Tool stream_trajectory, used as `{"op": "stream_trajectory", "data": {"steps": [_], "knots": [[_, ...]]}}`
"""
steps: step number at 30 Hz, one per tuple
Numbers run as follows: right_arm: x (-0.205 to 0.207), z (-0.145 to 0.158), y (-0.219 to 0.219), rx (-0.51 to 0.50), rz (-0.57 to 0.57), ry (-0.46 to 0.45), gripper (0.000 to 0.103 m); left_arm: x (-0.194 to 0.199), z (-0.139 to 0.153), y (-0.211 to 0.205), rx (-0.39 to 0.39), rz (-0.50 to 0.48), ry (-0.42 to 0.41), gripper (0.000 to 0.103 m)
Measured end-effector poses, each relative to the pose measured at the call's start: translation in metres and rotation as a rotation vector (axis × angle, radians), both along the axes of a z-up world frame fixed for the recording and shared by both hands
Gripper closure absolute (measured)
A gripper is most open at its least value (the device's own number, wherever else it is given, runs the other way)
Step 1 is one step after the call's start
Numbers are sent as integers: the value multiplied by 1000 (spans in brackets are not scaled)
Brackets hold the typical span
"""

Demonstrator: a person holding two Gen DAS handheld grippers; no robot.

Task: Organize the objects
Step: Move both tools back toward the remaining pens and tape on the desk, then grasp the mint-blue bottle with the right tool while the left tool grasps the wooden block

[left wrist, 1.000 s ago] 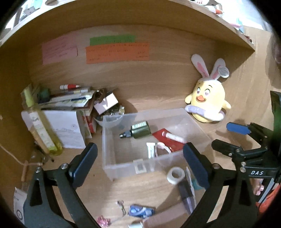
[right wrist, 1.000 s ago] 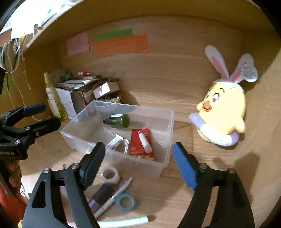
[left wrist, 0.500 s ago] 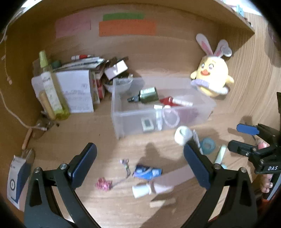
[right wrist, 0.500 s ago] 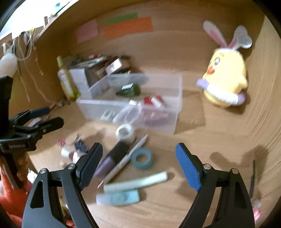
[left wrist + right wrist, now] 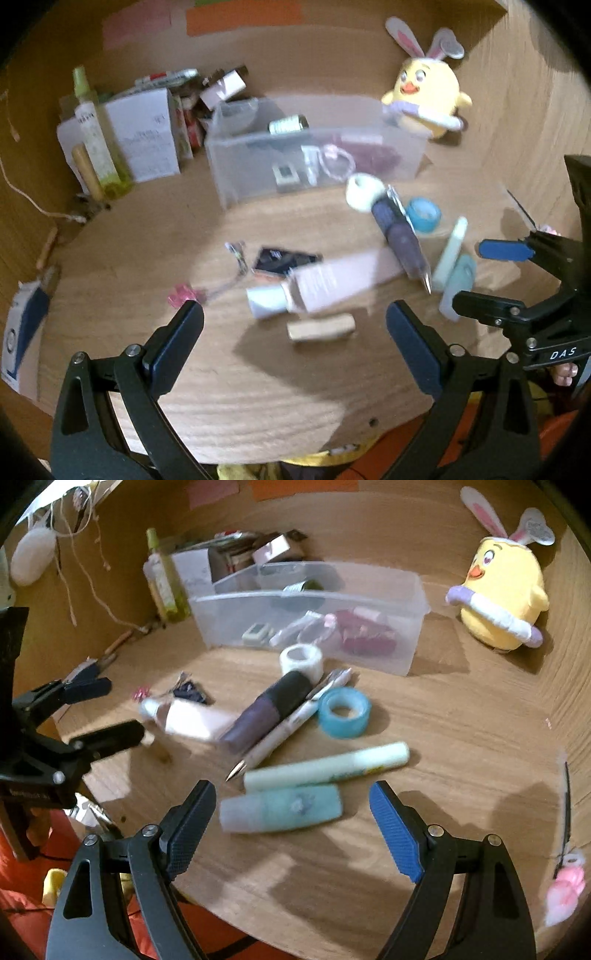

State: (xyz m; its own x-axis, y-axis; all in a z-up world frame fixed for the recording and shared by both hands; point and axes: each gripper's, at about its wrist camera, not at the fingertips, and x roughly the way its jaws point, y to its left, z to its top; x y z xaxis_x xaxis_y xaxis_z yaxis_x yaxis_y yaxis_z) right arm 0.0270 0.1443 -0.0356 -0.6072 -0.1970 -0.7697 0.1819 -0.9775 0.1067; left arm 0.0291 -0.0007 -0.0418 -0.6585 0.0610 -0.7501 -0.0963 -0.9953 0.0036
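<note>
The wooden desk is lying littered in front of the clear bin, which is already holding a few things. I am hovering both grippers empty, jaws spread: my right gripper is framing the teal tube, my left gripper the small beige stick. I judge I should be centring on one item, closing across its narrow width, clear of its neighbours.

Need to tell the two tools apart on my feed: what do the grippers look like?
Both are black clamp-style frames with silver rivets. The left gripper has two dark navy pads; the right gripper has one dark pad, one bright blue, and white lettering on its body.
</note>
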Motion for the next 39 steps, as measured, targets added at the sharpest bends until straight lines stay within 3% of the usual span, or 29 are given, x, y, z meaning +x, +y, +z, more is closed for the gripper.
{"op": "stream_trajectory", "data": {"steps": [4, 8, 11, 14, 17, 21, 29, 39], "knots": [[3, -8, -4, 28, -7, -18, 20, 0, -11, 0, 43, -5, -35, 2], [6, -12, -8, 57, 2, -11, 20, 1, -15, -1, 43, 15, -18, 5], [8, -14, -12, 81, 6, 7, 21, -1, -17, 1, 44, 8, -26, 27], [9, -14, -16, 110, 13, 27, 32, -2, -20, 3, 38, 5, -31, 36], [9, -14, -16, 101, 13, 34, 32, -3, -21, 4, 34, 0, -34, 52], [12, -11, -13, 86, -1, 48, 32, -3, -20, 4, 52, -12, -37, 63], [16, 10, 0, 60, -42, 101, 32, -1, -9, -1, 75, 0, -10, 63], [3, 43, 13, 24, -72, 189, 32, -9, 33, -7, 70, 16, 110, 63]]}}
